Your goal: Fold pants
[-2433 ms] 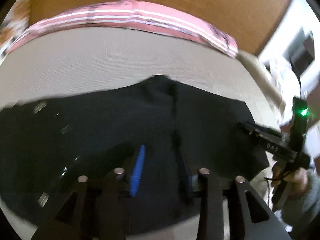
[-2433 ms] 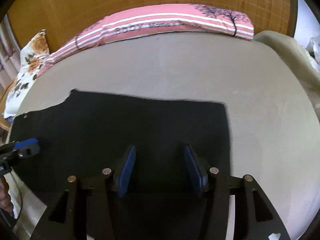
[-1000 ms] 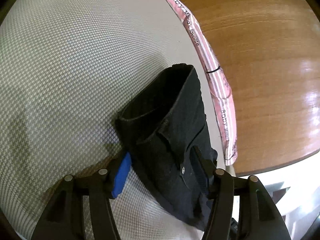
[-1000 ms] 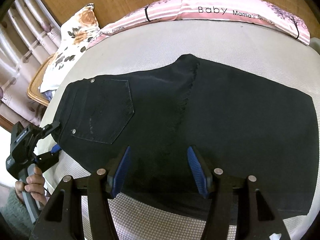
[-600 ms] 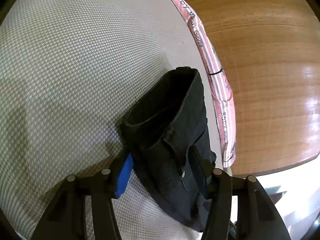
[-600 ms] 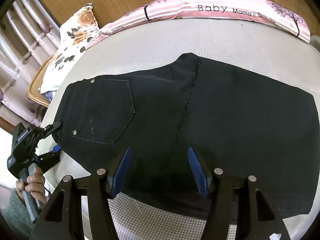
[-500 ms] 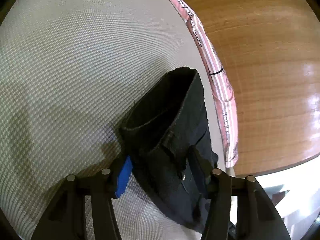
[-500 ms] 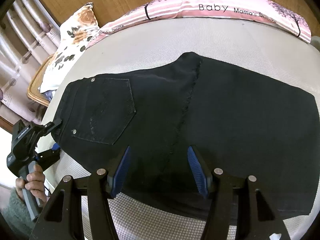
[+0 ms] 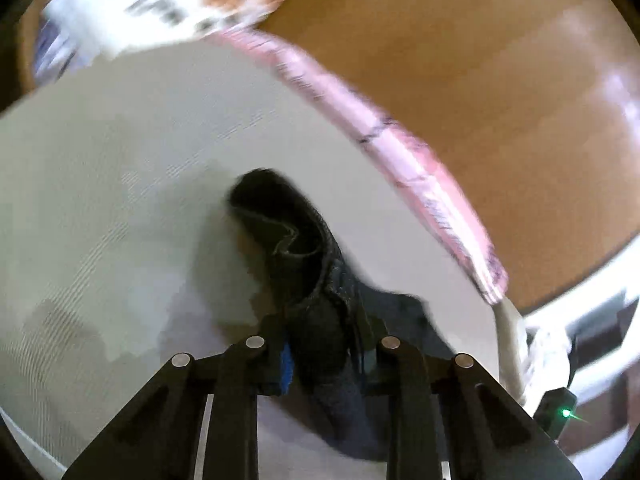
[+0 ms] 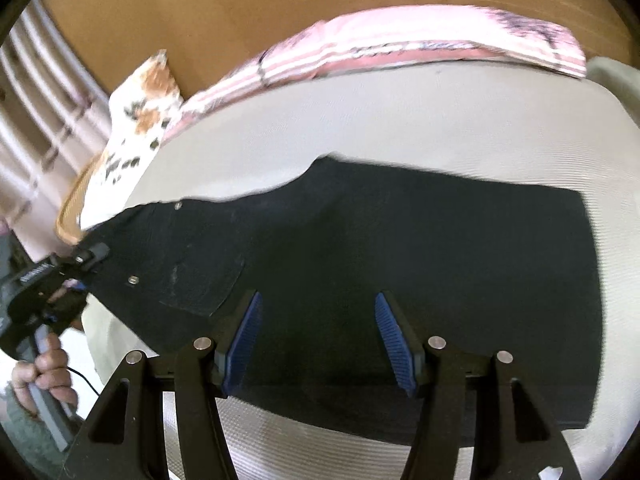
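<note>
Slippage is your main risk: your left gripper (image 9: 322,354) has just been closing and now pinches a thick bunch of the black pants' (image 10: 400,264) waistband between its fingers, and a bunched bite of heavy denim can pull free as you lift. If the waist corner drops mid-fold, the layers will land skewed. Dragging is the second risk, since most of the garment lies flat across the middle of the bed (image 10: 400,112), legs reaching toward its right edge, and could slide instead of folding over. Your right gripper (image 10: 320,340) hangs over the near edge of the pants with its fingers spread, gripping nothing, the cloth below and between them. The waist end sits raised at the bed's left edge, near the floral pillow (image 10: 140,120).
</note>
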Action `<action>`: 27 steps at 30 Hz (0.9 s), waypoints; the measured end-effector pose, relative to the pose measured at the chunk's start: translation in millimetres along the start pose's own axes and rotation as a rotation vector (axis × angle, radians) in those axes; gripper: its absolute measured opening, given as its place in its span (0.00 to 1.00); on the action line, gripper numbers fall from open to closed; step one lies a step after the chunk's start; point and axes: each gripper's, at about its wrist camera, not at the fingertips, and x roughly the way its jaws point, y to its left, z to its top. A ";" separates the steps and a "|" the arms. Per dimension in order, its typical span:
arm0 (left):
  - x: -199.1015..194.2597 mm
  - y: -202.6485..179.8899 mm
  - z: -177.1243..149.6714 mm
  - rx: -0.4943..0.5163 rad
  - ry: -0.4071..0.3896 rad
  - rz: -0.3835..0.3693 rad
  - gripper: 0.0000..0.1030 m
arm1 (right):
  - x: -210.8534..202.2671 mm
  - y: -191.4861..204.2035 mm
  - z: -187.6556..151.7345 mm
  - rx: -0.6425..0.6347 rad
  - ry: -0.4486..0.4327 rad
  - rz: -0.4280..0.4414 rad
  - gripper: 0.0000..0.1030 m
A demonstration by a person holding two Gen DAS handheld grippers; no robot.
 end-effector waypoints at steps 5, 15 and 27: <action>12.1 -107.3 -0.8 0.232 0.007 -0.116 0.22 | -40.5 -42.1 10.0 0.101 -0.091 -0.008 0.54; 109.3 -252.3 -117.6 0.596 0.293 -0.237 0.22 | -108.7 -148.2 4.7 0.301 -0.214 -0.070 0.59; 159.8 -273.3 -222.4 0.933 0.434 -0.111 0.37 | -49.9 -198.6 -7.0 0.429 -0.037 0.175 0.59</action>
